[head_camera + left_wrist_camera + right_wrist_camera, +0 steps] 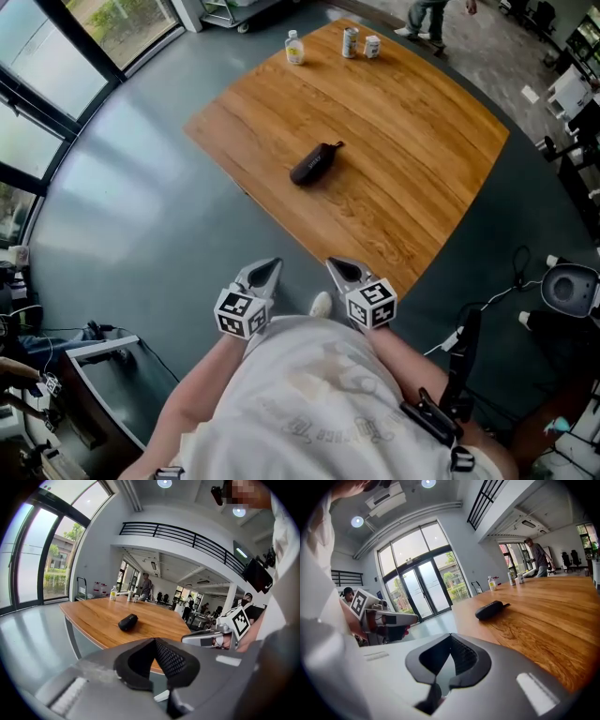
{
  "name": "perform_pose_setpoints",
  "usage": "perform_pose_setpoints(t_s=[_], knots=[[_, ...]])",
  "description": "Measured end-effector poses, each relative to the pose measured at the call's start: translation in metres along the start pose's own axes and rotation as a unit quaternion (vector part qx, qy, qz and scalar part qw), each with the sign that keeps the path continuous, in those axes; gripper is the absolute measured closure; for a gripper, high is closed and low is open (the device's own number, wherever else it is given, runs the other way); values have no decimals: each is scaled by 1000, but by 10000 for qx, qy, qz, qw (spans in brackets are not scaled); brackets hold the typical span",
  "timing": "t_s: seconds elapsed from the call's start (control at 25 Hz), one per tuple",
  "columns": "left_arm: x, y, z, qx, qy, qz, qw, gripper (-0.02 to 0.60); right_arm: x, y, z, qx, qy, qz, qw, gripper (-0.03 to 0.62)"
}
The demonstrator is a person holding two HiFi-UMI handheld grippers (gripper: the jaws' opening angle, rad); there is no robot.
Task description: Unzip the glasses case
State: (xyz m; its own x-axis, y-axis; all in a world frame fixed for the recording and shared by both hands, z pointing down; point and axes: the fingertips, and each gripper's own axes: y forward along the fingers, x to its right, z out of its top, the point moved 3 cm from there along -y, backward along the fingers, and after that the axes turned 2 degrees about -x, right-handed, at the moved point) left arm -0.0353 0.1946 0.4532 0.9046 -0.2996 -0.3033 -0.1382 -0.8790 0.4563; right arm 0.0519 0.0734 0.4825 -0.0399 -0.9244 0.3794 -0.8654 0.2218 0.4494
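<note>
A black zipped glasses case (314, 163) lies near the middle of the wooden table (412, 141), with its pull tab pointing to the far right. In front of my chest, my left gripper (272, 264) and right gripper (333, 265) sit side by side. Both are short of the table's near edge, well apart from the case, and both are shut with nothing held. The left gripper view has the case (127, 622) ahead, beyond the shut jaw tips (154, 640). The right gripper view shows the case (490, 610) ahead and to the right of its shut tips (450, 635).
A small bottle (294, 47) and two cans (351, 41) stand at the table's far edge. Beyond them a person (427, 19) is standing. Cables and a round device (570, 286) lie on the floor at the right. A cabinet (103, 375) stands at the lower left.
</note>
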Motion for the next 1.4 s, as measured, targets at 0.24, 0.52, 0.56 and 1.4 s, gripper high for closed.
perform_pose_setpoints(t_s=[0.24,0.52,0.56,1.4], knots=[[-18,28,12,-204,85,-304,9993,575,21,11,12,74,200,-323,9993,586],[-54,80,36,-355,202,-899,9951,575,53,31,35,255,413,-970,9941,588],[-59,89,39,-398,220,-996,9940,575,55,32,39,268,428,-1069,9930,586],[-131,182,98,-1313,738,-2877,9458,574,74,96,89,548,1082,-2591,9582,586]])
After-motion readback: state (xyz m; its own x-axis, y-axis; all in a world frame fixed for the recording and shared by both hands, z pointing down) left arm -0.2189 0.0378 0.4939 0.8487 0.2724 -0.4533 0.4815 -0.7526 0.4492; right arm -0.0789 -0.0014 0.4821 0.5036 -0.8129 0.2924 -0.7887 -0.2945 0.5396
